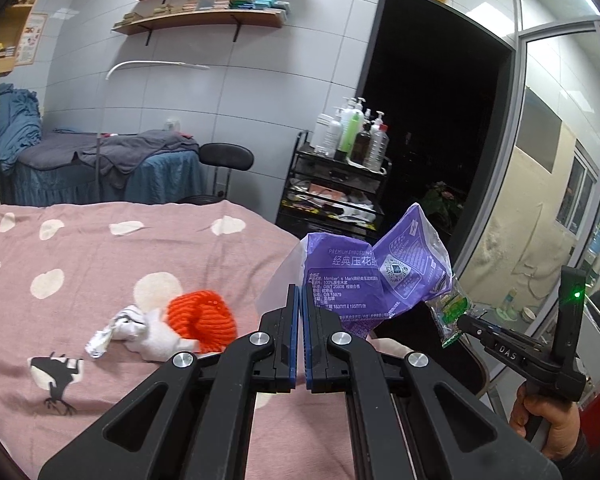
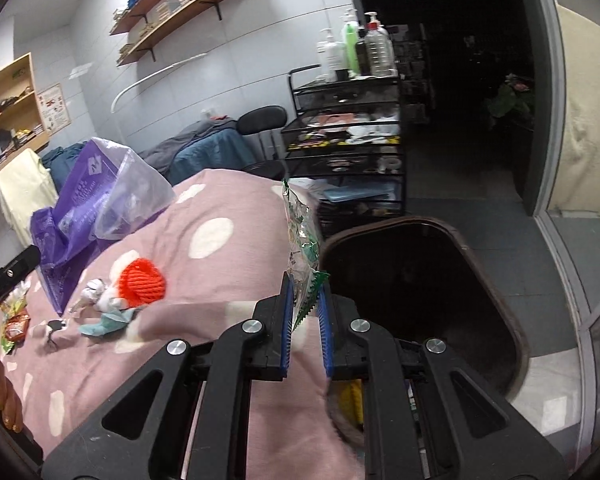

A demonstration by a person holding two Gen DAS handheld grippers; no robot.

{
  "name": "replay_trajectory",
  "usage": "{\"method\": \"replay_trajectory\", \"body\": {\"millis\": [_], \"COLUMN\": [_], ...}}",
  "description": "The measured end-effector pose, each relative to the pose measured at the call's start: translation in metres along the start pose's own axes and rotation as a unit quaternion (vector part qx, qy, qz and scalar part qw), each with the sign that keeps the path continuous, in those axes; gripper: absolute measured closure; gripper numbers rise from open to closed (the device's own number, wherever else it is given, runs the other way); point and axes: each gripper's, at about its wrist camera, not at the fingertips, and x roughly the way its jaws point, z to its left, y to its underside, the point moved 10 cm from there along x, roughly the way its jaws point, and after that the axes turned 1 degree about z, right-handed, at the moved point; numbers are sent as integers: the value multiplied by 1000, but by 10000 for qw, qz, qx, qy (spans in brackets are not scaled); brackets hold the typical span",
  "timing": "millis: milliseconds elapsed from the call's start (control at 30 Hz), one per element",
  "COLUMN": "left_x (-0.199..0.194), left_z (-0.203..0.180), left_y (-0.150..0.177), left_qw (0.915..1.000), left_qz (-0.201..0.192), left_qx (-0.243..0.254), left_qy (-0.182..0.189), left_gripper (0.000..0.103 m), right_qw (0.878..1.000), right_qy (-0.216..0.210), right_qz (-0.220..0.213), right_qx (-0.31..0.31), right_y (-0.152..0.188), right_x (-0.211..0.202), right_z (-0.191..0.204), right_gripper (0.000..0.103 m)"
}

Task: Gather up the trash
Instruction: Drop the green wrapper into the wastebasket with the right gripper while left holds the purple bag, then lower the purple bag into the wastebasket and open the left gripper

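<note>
Trash is held in both grippers: a purple bag (image 1: 364,280) is pinched in the left gripper (image 1: 302,300) above the pink bedspread (image 1: 100,264), a green wrapper (image 2: 302,240) is clamped in the right gripper (image 2: 305,300) beside the dark bin (image 2: 492,288).

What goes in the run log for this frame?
left gripper: shut on purple bag | right gripper: holding green wrapper | bin: open
</note>
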Motion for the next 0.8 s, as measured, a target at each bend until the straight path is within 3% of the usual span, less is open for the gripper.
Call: {"method": "replay_trajectory", "body": {"millis": [267,500,600,633,667,800], "left_x": [15,32,37,39,41,48], "left_z": [-30,-49,-58,-60,-62,-68], "left_y": [9,21,27,28,30,35], "left_qw": [9995,9981,9974,9971,9968,9958], "left_qz": [119,366,429,451,474,586], "left_qx": [249,330,448,493,533,587], "left_qy": [177,370,374,367,360,380], "left_gripper": [100,100,100,100,100,100], "right_qw": [9970,9928,9909,9910,9910,9906], "right_qy": [764,1085,1198,1182,1175,1164], "right_qz": [157,481,562,574,575,577], "right_qx": [28,178,226,251,295,425], "right_y": [22,45,54,57,60,67], "right_x": [8,25,31,32,32,27], "right_z": [-55,-91,-100,-101,-102,-108], "right_gripper": [90,87,65,49,43,41]}}
